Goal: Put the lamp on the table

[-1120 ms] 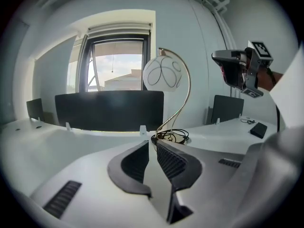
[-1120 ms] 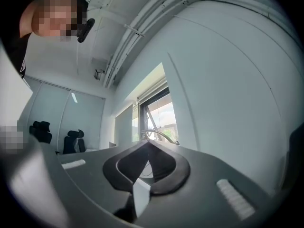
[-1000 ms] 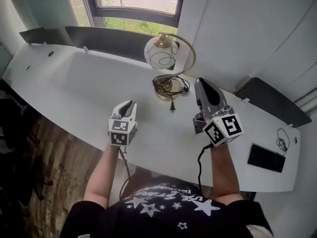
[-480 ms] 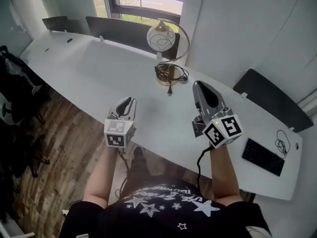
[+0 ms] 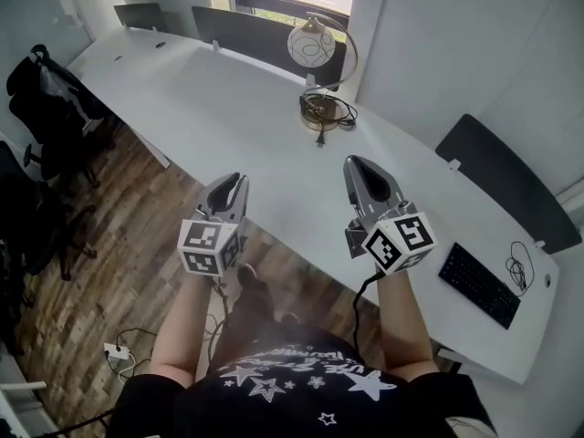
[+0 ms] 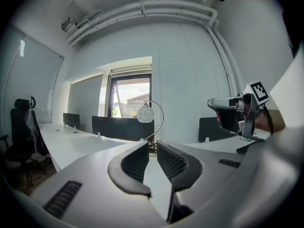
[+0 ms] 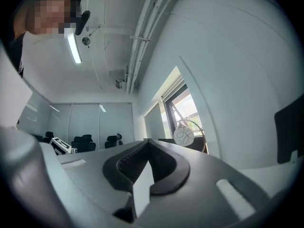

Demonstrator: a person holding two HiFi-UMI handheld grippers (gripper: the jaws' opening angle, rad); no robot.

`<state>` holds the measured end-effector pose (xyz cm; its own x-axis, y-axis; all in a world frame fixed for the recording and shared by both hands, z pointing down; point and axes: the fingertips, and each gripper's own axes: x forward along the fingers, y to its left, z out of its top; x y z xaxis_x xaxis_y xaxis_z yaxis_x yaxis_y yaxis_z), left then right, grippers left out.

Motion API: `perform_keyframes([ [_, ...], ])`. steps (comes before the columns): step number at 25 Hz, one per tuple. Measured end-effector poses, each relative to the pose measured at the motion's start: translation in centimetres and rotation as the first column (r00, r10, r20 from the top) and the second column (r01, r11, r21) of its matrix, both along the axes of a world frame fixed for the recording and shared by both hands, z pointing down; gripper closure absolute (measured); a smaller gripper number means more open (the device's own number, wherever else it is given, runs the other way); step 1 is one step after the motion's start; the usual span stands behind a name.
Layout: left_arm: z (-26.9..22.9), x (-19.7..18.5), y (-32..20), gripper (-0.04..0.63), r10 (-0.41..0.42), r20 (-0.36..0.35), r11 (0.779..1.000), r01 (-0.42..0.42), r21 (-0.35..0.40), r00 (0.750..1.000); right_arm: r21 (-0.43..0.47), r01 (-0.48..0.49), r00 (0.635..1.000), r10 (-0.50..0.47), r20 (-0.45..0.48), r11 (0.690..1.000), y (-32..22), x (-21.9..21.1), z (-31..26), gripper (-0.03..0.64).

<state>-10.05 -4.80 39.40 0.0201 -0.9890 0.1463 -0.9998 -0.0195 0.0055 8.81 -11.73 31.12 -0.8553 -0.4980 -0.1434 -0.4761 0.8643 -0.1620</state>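
The lamp (image 5: 312, 44) has a white globe shade, a curved brass arm and a brass base with its black cord coiled round it. It stands on the long white table (image 5: 210, 108) at the far edge, by the window. My left gripper (image 5: 235, 182) hovers at the table's near edge, jaws together with only a thin slit, holding nothing. My right gripper (image 5: 358, 164) is over the table, shut and empty. Both are well short of the lamp. The lamp (image 6: 145, 114) shows small and distant in the left gripper view beyond my left gripper (image 6: 150, 144), and the lamp (image 7: 184, 136) likewise past my right gripper (image 7: 148, 141).
A black keyboard (image 5: 479, 284) and a thin cable (image 5: 522, 254) lie on the table's right end. Dark divider panels (image 5: 265, 39) stand along the far edge. A black office chair (image 5: 55, 108) is on the wooden floor at the left.
The head view has drawn back from the table. Both grippers have moved away from the lamp towards the near edge, and the left one now hangs at that edge. The lamp has not moved.
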Motion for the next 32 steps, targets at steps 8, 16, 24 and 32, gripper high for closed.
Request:
perform_keyframes([
  [8,-0.8,-0.4,5.2,0.538,-0.052,-0.019,0.999,0.052,0.015,0.998,-0.032,0.061,0.998,-0.062,-0.03,0.998,3.5,-1.6,2.1,0.615],
  [16,-0.9,-1.2,9.3,0.538,-0.056,-0.065,0.998,0.058,0.025,0.996,-0.061,0.092,0.992,-0.097,-0.08,0.994,7.5,-3.6,3.7,0.615],
  [24,0.5,-3.4,17.8,0.538,-0.079,-0.089,0.997,0.08,0.008,0.993,-0.055,0.105,0.987,-0.111,-0.114,0.993,14.8,-5.7,3.5,0.615],
  [32,0.2,-4.9,25.2,0.538,-0.095,-0.112,0.994,0.1,0.034,0.989,-0.024,0.113,0.98,-0.115,-0.164,0.993,22.5,-6.5,3.7,0.615],
])
